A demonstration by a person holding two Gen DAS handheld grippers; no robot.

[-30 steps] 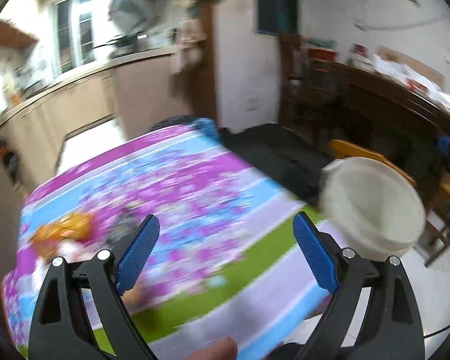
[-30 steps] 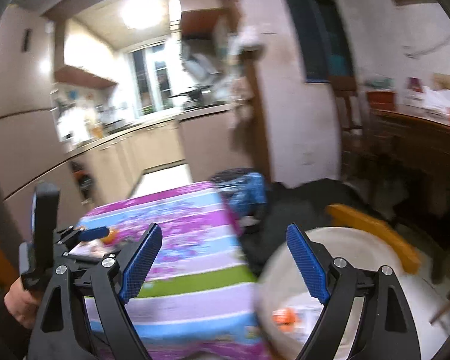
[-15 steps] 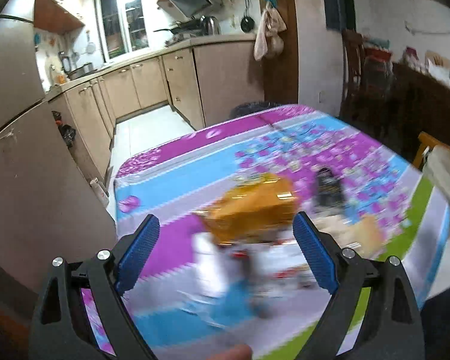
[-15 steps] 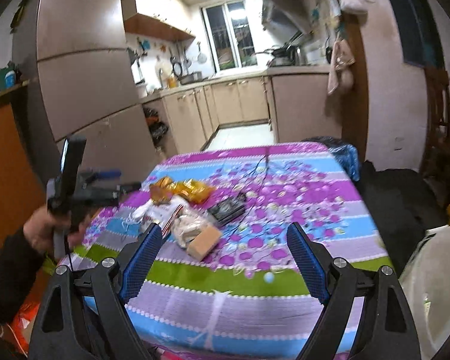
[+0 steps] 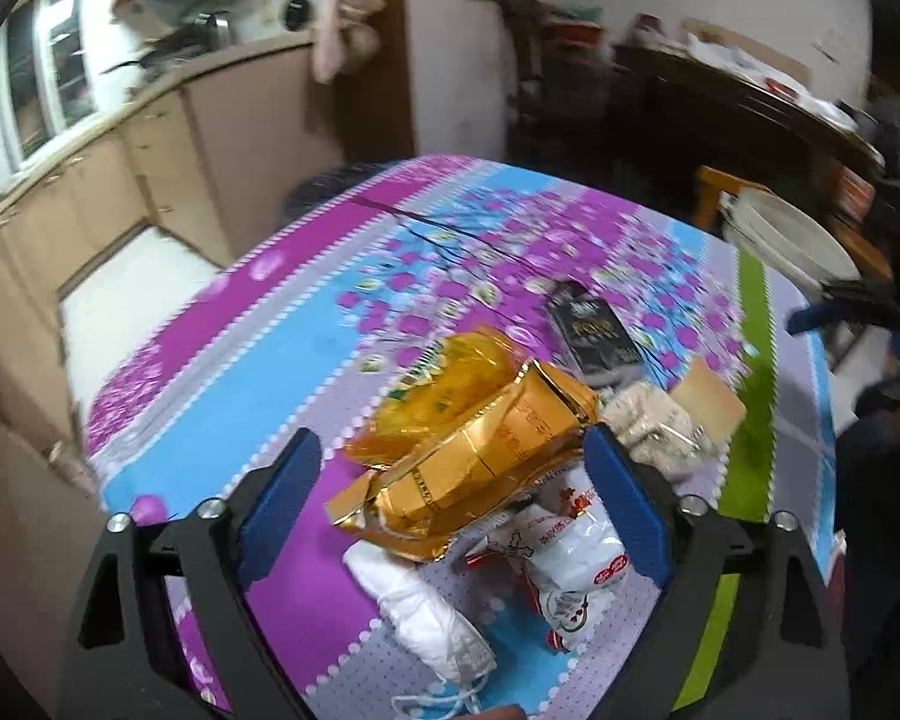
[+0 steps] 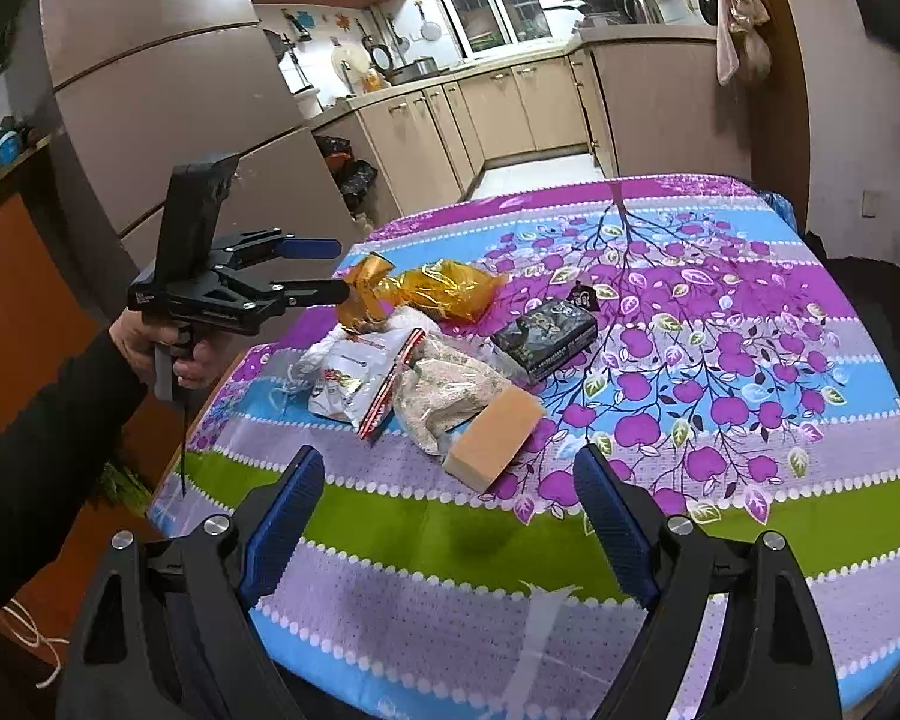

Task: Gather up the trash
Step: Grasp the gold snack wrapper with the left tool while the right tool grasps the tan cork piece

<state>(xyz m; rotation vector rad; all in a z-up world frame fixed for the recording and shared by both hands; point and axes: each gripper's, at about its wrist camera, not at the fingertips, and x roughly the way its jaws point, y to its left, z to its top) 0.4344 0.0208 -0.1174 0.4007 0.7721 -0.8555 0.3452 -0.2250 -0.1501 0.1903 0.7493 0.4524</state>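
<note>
A heap of trash lies on the flowered tablecloth: a gold foil wrapper, a yellow plastic bag, white packets, a crumpled clear bag, a tan block and a black box. My left gripper is open, its jaws on either side of the gold wrapper. My right gripper is open and empty above the table's near edge.
A white bin stands past the table's right side in the left wrist view. Kitchen cabinets and a fridge stand behind the table. A dark wooden sideboard lines the right wall.
Both grippers have swung away from the white bin to the table. The left gripper has closed in on the gold wrapper. The right gripper has dropped nearer the table's edge.
</note>
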